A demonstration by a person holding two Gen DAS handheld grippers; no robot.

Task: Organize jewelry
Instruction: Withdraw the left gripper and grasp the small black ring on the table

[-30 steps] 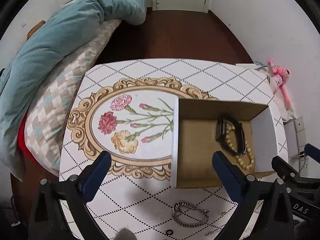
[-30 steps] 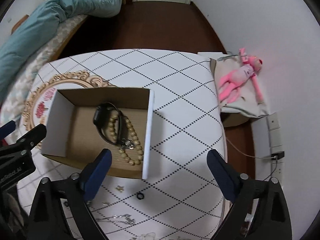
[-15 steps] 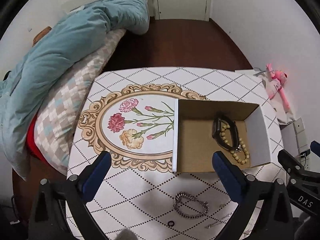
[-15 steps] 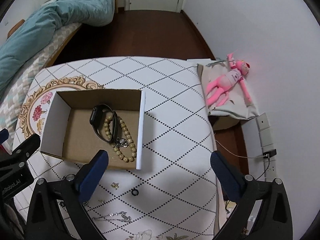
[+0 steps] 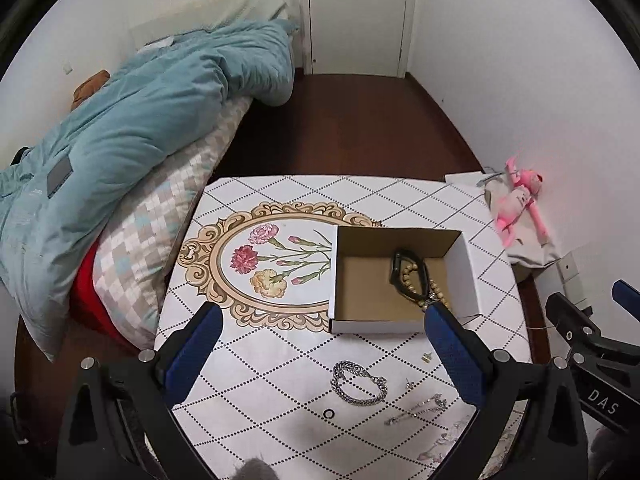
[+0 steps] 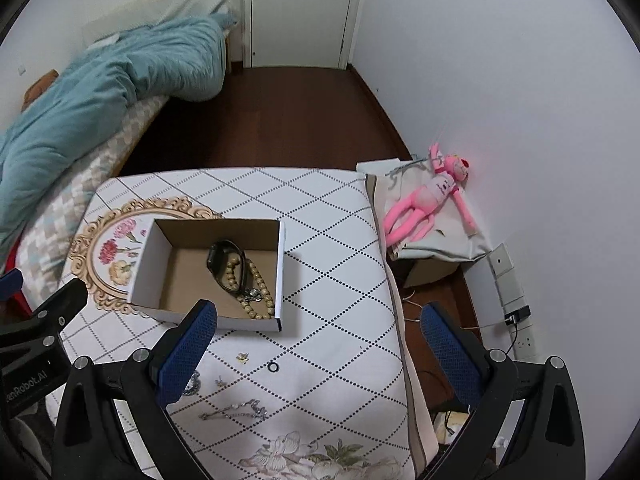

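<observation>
An open cardboard box (image 5: pixel 464 272) (image 6: pixel 148 264) sits on the patterned tablecloth, holding a black watch band (image 5: pixel 400 272) (image 6: pixel 224 268) and a string of tan beads (image 5: pixel 436 296) (image 6: pixel 260 292). In front of the box lie a silver chain bracelet (image 5: pixel 358 384), a thin chain (image 5: pixel 416 410) (image 6: pixel 236 410), a small black ring (image 5: pixel 328 413) (image 6: pixel 273 367) and a tiny gold piece (image 5: pixel 427 357) (image 6: pixel 242 357). My left gripper (image 5: pixel 320 356) hangs open above the near table. My right gripper (image 6: pixel 316 352) is open as well, held high over the table's right side.
A bed with a teal duvet (image 5: pixel 120 136) borders the table on the left. A pink plush toy (image 6: pixel 432 196) lies on a grey bag by the right wall. Wall sockets (image 6: pixel 516 320) and a door (image 6: pixel 300 12) are in view.
Both grippers have risen and pulled back from the table, so the box looks smaller and more of the room shows. Nothing was picked up.
</observation>
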